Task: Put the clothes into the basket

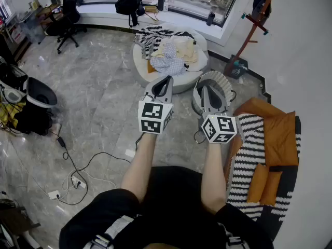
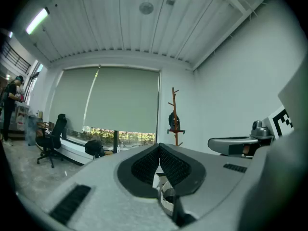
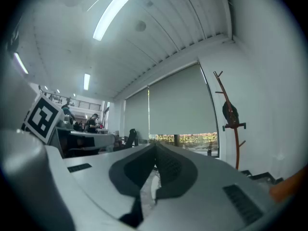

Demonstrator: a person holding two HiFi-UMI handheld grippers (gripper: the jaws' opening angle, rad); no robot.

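Shut and empty, both, held level side by side: left gripper [image 1: 166, 81], right gripper [image 1: 207, 88]. To be opened first, then sent toward 12 o'clock to the clothes [image 1: 174, 53], heaped on a round white cushion [image 1: 187, 82]. Best pinched at a fold, one garment at a time, lifted clear, then lowered into the basket [image 1: 220, 77] right beneath the right gripper. Farther out: coat stand [image 1: 252, 22] at 1 o'clock, orange and striped bedding [image 1: 270, 139] at 4, floor cables [image 1: 78, 173] at 8. Seemingly no obstacle between.

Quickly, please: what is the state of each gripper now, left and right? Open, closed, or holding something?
Left gripper: closed, fingers together, holding nothing.
Right gripper: closed, fingers together, holding nothing.
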